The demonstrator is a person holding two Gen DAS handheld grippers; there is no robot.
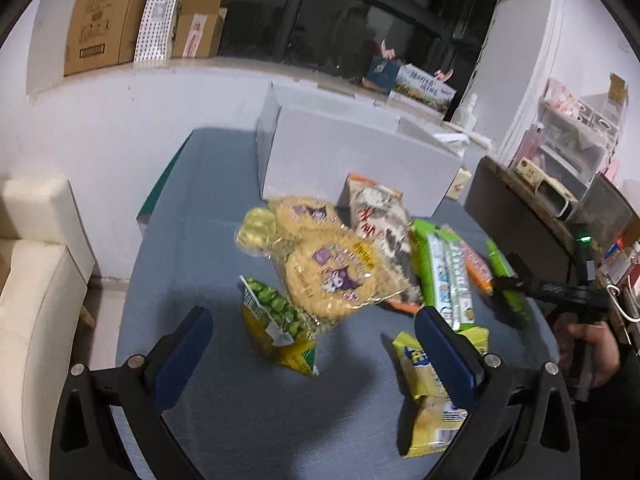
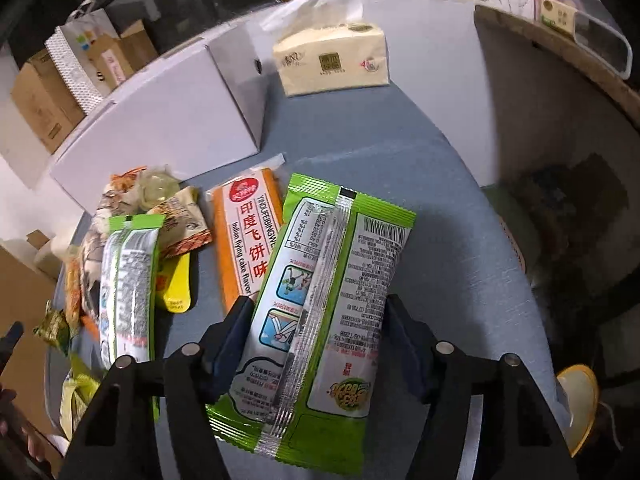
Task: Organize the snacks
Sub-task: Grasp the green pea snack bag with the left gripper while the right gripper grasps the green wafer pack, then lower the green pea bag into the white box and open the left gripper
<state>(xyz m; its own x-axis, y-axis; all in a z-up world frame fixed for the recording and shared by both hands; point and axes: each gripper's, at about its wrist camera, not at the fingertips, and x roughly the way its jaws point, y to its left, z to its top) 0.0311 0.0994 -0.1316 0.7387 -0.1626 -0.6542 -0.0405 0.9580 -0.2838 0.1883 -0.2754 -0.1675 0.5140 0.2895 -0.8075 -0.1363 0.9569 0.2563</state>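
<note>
Right wrist: tissue pack (image 2: 332, 60) beyond white box (image 2: 160, 128).

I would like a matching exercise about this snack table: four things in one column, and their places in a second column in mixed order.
Things:
1. green packet
2. tissue pack
3. orange packet
4. green pea bag

Places:
A. flat on the table, partly under the green packet
B. standing beside the white box
C. between the fingers of the right hand-held gripper
D. ahead of the open left hand-held gripper

Pairs: 1-C, 2-B, 3-A, 4-D
</note>
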